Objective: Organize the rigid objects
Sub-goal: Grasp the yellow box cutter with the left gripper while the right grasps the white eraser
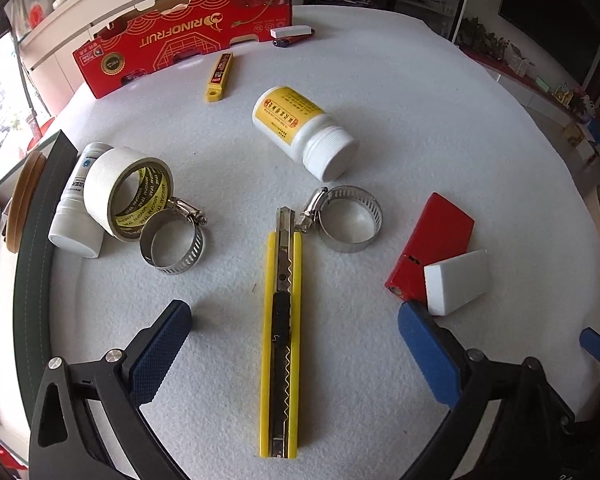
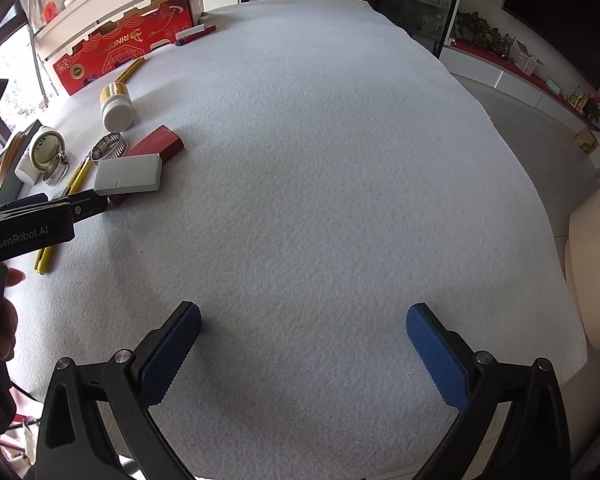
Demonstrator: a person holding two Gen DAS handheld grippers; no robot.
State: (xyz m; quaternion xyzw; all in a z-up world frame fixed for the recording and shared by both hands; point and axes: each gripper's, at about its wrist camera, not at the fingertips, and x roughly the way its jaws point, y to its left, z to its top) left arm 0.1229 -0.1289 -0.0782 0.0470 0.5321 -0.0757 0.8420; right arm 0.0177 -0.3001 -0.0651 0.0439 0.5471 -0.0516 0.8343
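Observation:
My left gripper (image 1: 294, 316) is open and hovers low over a yellow utility knife (image 1: 280, 340), which lies lengthwise between its blue pads. Past the knife tip sits a steel hose clamp (image 1: 350, 220); a second clamp (image 1: 172, 240) leans on a roll of tape (image 1: 128, 192). A white bottle with a yellow label (image 1: 300, 128) lies on its side. By the right pad, a white block (image 1: 456, 280) rests on a red block (image 1: 432, 248). My right gripper (image 2: 303, 316) is open above bare white felt, to the right of the white block (image 2: 128, 176) and holding nothing.
A red cardboard box (image 1: 180, 36) stands at the table's far left edge, with a small yellow blade case (image 1: 219, 76), a marker (image 1: 288, 42) and a white eraser (image 1: 292, 32) near it. A white tube (image 1: 76, 208) lies behind the tape. A cream stool (image 2: 592, 272) stands off the right edge.

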